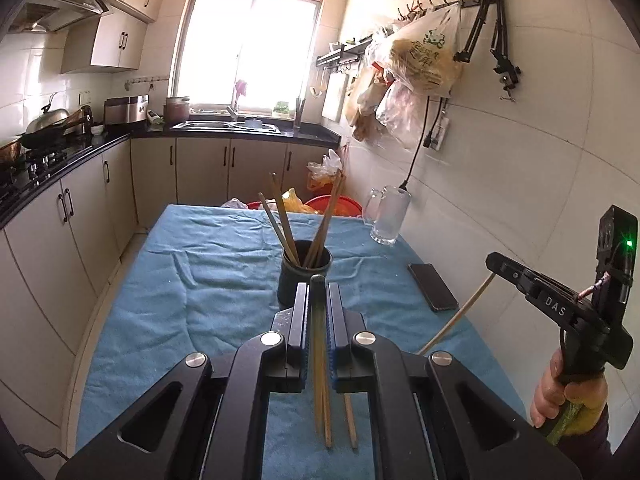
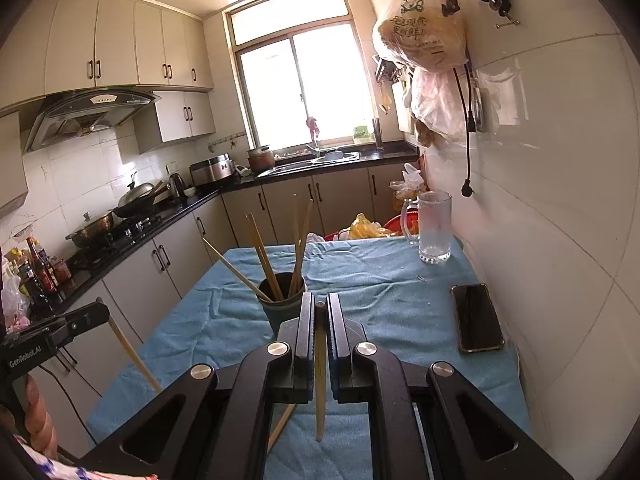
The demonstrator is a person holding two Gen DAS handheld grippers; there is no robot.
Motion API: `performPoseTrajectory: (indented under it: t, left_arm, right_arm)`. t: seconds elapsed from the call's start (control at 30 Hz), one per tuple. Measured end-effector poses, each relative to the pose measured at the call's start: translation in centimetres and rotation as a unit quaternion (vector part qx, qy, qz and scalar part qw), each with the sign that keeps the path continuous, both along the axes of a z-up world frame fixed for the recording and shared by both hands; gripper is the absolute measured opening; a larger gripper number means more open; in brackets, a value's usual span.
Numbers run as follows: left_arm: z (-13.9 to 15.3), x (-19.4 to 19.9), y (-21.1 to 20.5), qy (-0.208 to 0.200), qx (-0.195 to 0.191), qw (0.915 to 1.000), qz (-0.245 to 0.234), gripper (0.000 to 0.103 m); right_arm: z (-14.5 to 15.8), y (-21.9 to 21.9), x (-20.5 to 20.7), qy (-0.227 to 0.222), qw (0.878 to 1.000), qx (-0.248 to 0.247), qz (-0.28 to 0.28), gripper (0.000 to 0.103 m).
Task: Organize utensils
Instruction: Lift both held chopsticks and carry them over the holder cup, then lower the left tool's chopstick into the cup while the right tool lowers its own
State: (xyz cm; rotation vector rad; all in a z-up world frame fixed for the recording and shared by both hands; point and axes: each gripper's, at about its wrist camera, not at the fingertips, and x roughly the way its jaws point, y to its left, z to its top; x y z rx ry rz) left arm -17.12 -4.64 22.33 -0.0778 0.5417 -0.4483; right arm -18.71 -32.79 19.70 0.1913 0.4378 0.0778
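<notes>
A dark cup (image 1: 306,280) (image 2: 280,304) stands mid-table on the blue cloth (image 1: 200,280) and holds several wooden chopsticks upright. My left gripper (image 1: 318,286) is just before the cup and shut on a chopstick (image 1: 320,360) that hangs down between its pads. In the right wrist view the left gripper (image 2: 102,308) shows at the left edge with that stick slanting down. My right gripper (image 2: 319,298) is shut on a pale chopstick (image 2: 320,380), close behind the cup; the left wrist view shows this right gripper (image 1: 494,262) at the right. A loose chopstick (image 1: 351,424) (image 2: 282,424) lies on the cloth below.
A glass mug (image 1: 390,216) (image 2: 434,228) stands at the far right of the table, and a black phone (image 1: 433,286) (image 2: 476,322) lies near the tiled wall. Red basins (image 1: 336,204) sit beyond the far edge. Kitchen counters run along the left.
</notes>
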Motion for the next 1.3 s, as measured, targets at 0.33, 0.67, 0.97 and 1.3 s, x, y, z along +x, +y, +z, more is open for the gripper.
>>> performPoseTrajectory:
  t: [0.33, 0.67, 0.97, 1.3]
  left_arm:
    - [2.4, 3.3, 0.2, -0.004, -0.003, 1.0, 0.009, 0.007]
    - [6.6, 6.9, -1.2, -0.025, -0.009, 0.9996, 0.002, 0.007]
    - [10.0, 12.9, -2.0, -0.03, -0.04, 0.9987, 0.01, 0.007]
    - [9.6, 19.7, -4.8, -0.025, -0.035, 0.9989, 0.019, 0.007]
  right_arm:
    - [1.7, 0.7, 2.6, -0.001, 1.0, -0.019, 0.01, 0.006]
    - [5.2, 1.4, 6.6, -0.014, 0.999, -0.026, 0.033, 0.006]
    - [10.1, 3.4, 12.1, -0.042, 0.997, -0.037, 0.052, 0.006]
    - [9.6, 5.3, 19.1, -0.035, 0.997, -0.03, 0.054, 0.006]
